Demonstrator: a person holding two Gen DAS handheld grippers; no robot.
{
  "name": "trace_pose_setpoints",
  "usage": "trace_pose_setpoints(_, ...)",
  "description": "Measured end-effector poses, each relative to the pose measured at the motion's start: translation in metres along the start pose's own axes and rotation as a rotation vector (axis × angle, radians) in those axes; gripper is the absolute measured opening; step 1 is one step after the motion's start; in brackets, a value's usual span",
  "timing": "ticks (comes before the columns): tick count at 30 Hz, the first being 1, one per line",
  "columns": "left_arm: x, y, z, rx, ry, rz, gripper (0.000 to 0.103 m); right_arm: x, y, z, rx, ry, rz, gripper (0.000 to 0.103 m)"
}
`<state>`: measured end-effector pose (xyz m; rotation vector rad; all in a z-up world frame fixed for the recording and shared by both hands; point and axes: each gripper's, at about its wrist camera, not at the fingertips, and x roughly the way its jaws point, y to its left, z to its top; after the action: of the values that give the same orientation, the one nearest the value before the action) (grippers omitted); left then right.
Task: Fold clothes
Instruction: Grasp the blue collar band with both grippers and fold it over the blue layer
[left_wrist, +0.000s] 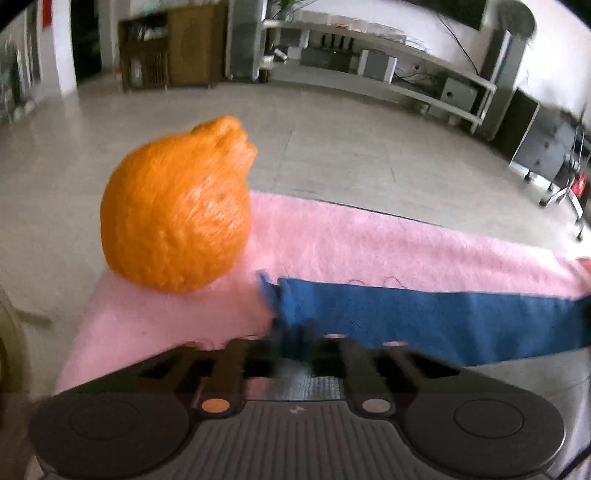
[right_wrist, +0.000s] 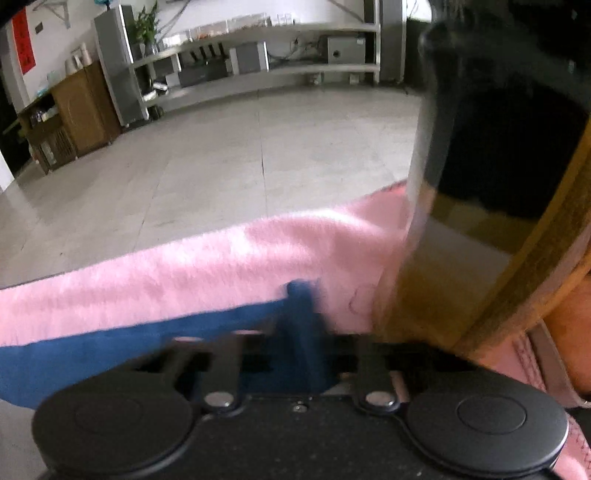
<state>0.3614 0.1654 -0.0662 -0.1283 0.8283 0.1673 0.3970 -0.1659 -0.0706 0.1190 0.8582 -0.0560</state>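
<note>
We see our left tool (left_wrist: 291, 332) clenched on the near-left end of a blue cloth (left_wrist: 436, 317), its fingers drawn together with the fabric bunched between them. The cloth runs off to the right of this tool as a long flat band lying on a fluffy pink cover (left_wrist: 369, 243) spread over the table. Ahead and to the left of the left tool an orange fruit (left_wrist: 177, 210) sits on the pink cover, close to the cloth's end but apart from it. Our right tool (right_wrist: 299, 354) is likewise clenched on the other end of the blue cloth (right_wrist: 129, 350), a fold of it standing up between the fingers, and the band runs away to this tool's left over the pink cover (right_wrist: 221, 266). Just to the right of the right tool stands a dark bottle (right_wrist: 480, 192) with amber liquid, very close to the camera and blurred. Beyond both tools lies a grey tiled floor (right_wrist: 221, 158).
</note>
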Motion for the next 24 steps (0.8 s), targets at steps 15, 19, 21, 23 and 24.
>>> trace_pose_setpoints(15, -0.231, -0.011, -0.039, 0.065, -0.318, 0.019, 0.002, -0.202, -0.072, -0.005, 0.095, -0.173, 0.160, 0.006)
trace_pose_setpoints(19, -0.281, 0.005, -0.087, 0.029, -0.305, 0.011, 0.002, -0.262, -0.108, -0.038, 0.108, -0.200, 0.187, 0.006)
trace_pose_setpoints(21, -0.296, 0.011, -0.119, 0.025, -0.267, 0.017, 0.002, -0.283, -0.124, -0.063, 0.105, -0.205, 0.184, 0.007)
trace_pose_setpoints(23, -0.301, 0.014, -0.155, 0.051, -0.170, 0.028, 0.007, -0.296, -0.141, -0.097, 0.113, -0.187, 0.181, 0.007)
trace_pose_setpoints(24, -0.304, 0.015, -0.173, 0.064, -0.122, 0.033, 0.009, -0.300, -0.148, -0.115, 0.119, -0.169, 0.180, 0.007)
